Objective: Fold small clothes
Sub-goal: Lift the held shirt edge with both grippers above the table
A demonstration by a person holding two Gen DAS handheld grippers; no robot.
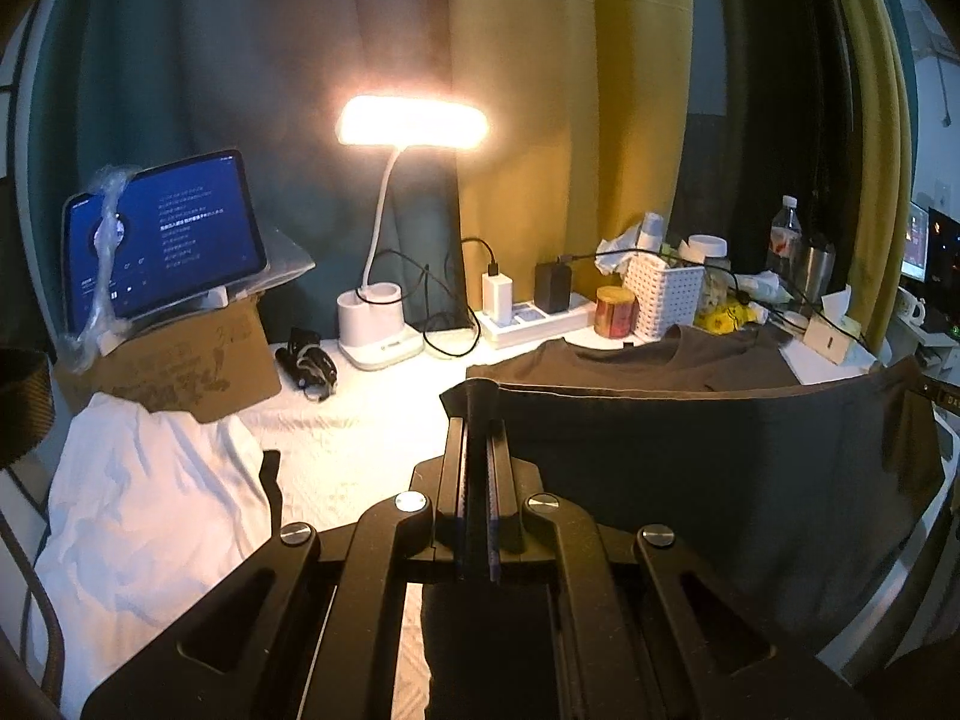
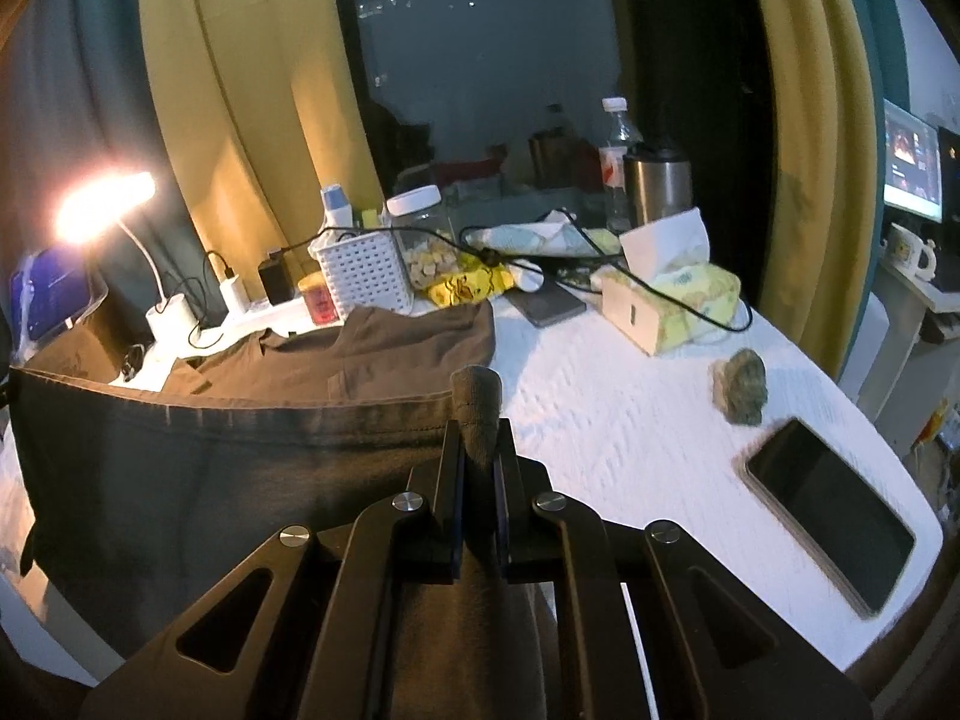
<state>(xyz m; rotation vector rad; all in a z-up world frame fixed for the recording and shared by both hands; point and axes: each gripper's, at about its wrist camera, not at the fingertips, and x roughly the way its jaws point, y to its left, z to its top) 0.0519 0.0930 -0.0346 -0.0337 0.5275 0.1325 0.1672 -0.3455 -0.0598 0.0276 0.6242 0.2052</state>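
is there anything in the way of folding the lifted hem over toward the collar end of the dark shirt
Nothing visible blocks it. Both the left gripper and the right gripper are shut on the dark shirt, hem raised. The shirt's far half lies bare. The white basket and red tin stand just beyond the collar.

A lit desk lamp [image 1: 413, 123] beside a propped tablet [image 1: 162, 234]; a phone [image 2: 831, 513] near a tissue box [image 2: 672, 300].

Dark grey shirt [image 1: 690, 450], white textured tablecloth [image 2: 630, 420]
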